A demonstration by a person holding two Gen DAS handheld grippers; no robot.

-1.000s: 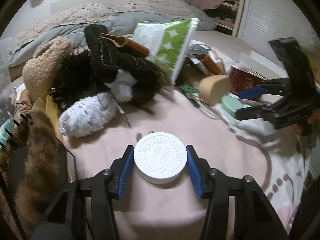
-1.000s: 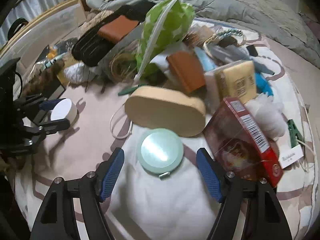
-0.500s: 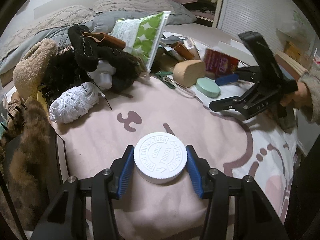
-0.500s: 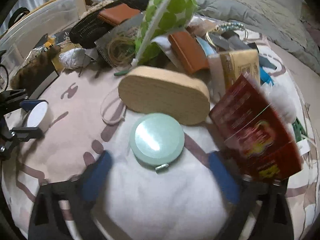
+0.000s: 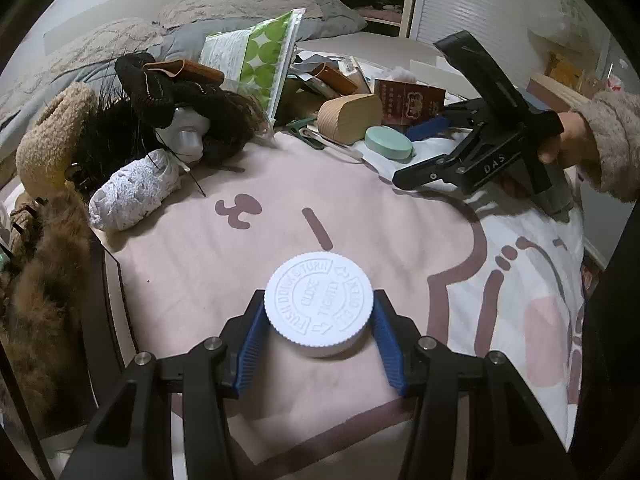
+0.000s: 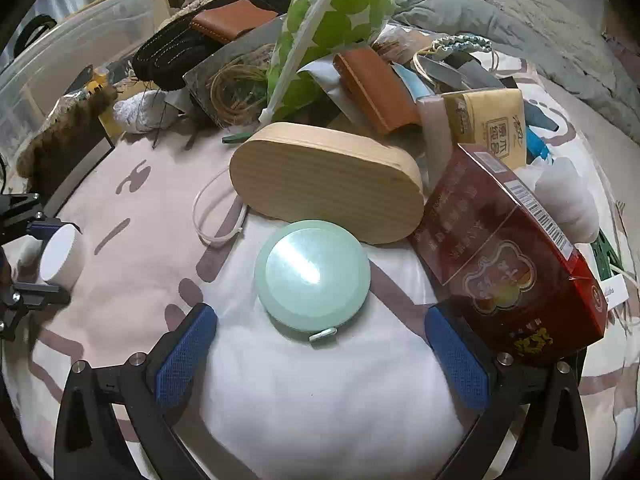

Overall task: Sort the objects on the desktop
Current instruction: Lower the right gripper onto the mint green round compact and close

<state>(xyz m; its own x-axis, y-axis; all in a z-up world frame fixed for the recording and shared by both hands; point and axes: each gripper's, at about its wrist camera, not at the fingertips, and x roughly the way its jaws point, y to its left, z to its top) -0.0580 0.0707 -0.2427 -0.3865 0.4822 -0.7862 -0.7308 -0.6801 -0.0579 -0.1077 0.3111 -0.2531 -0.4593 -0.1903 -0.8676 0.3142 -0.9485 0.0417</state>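
My left gripper (image 5: 319,314) is shut on a white bottle (image 5: 319,300) with a ribbed push-and-turn cap, held over the pink patterned blanket (image 5: 224,264). The right wrist view shows that bottle (image 6: 62,258) at the far left edge. My right gripper (image 6: 316,320) stands wide open, its blue pads on either side of a round mint-green tape measure (image 6: 312,276) that lies on the white part of the blanket. Neither pad touches it. From the left wrist view, the right gripper (image 5: 412,152) hangs just right of the tape measure (image 5: 389,143).
Behind the tape measure lie an oval wooden box (image 6: 326,186), a red carton (image 6: 504,264), a green dotted pouch (image 6: 332,20) and brown leather cases. A white crochet bundle (image 5: 134,190) and furry items sit at the left. A clear bin (image 6: 60,48) stands far left.
My right jaws have spread wider around the tape measure. The left gripper with the bottle has drawn back from the pile and rolled a little; it now sits farther left in the right view.
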